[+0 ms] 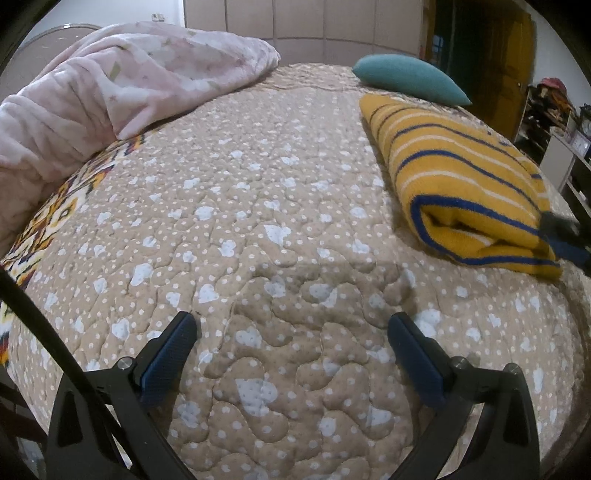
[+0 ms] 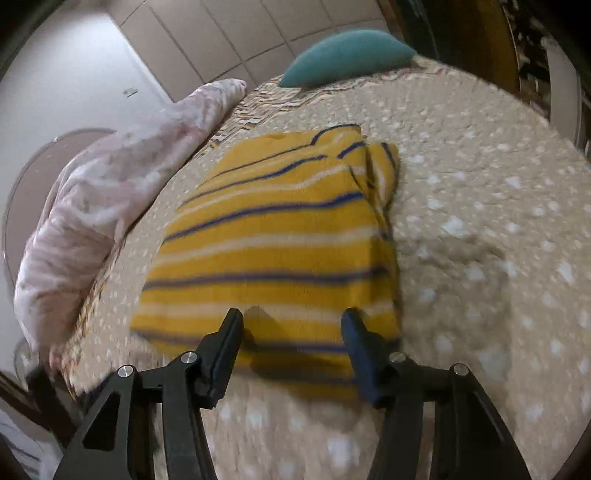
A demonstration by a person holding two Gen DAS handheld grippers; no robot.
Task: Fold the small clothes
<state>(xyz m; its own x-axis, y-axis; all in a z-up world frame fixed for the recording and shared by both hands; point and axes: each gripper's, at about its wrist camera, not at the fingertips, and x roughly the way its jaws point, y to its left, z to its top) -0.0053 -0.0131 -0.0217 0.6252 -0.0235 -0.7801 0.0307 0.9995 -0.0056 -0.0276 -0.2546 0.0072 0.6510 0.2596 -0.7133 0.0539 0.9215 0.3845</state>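
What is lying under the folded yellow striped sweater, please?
The sweater rests directly on the beige quilted bedspread with white dots. Only the quilt around it shows; whatever lies beneath the folded layers, or tucked inside them, is covered.

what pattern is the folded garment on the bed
Yellow with blue and white stripes, blue edging; the folded garment shows sharpest in the left wrist view.

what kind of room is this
Most likely a bedroom. The work surface is a bed with a quilted bedspread, a rumpled pink blanket and a teal pillow lie at its far end, and a padded headboard stands behind. The folded yellow striped garment rests on the quilt.
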